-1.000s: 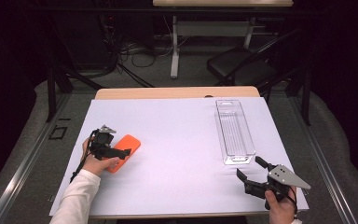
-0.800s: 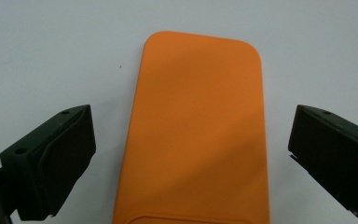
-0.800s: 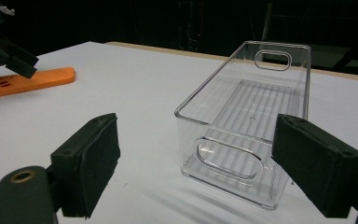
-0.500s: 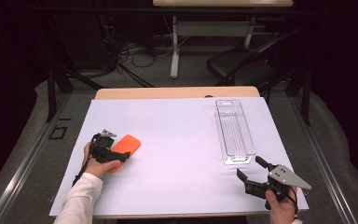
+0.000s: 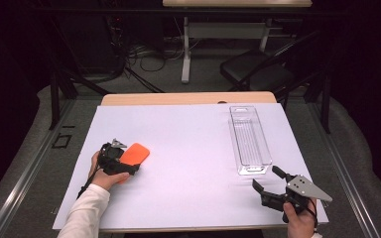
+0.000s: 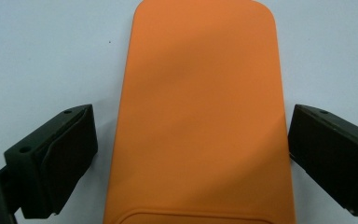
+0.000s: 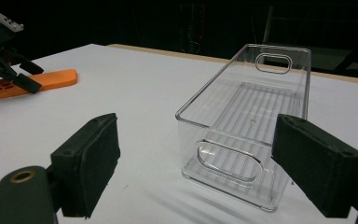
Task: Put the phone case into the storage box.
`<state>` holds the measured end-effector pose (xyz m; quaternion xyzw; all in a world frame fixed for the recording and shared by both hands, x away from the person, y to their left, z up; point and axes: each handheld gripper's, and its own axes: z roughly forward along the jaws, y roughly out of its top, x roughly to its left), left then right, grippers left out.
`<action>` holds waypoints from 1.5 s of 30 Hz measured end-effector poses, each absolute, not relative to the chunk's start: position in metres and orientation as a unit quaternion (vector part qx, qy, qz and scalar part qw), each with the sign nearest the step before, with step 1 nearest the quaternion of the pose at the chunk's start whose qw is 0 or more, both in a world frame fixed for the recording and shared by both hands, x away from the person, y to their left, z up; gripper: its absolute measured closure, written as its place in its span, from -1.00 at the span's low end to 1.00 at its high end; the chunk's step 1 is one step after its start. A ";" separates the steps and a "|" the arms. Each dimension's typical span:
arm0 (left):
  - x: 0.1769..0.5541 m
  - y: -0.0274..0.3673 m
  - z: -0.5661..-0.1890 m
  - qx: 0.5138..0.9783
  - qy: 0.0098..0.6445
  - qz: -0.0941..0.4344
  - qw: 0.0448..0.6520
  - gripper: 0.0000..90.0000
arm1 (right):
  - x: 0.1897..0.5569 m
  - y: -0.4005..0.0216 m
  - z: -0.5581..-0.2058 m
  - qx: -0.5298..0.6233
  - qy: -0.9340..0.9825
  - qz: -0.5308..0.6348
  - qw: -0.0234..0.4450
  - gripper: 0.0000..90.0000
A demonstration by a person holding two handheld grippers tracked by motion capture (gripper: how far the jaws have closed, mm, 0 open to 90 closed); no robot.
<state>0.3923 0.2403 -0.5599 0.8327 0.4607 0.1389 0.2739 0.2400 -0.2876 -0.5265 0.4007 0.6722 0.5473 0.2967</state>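
White table, dark room behind. Left gripper jaws spread either side of orange case, not clamped. Right gripper wide open, holding nothing, near clear bin.

Flat case on table at 9 o'clock side, left gripper over its near end. Clear bin at 2 o'clock, well apart. Right gripper at 5 o'clock, just before bin's near end.

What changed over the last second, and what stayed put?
The left gripper has slid a little toward the person along the orange case; its jaws straddle it, still open. The right gripper, the clear bin and the case have stayed put.
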 end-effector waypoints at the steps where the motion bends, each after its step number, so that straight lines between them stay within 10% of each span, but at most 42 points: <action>1: 0.392 0.241 -0.560 0.833 0.461 0.137 0.275 -0.94 | 0.240 -0.288 -0.527 0.401 0.672 0.548 0.296 -0.68; 45: 0.387 0.242 -0.555 0.832 0.461 0.134 0.278 -0.63 | 0.241 -0.287 -0.527 0.403 0.674 0.547 0.291 -0.68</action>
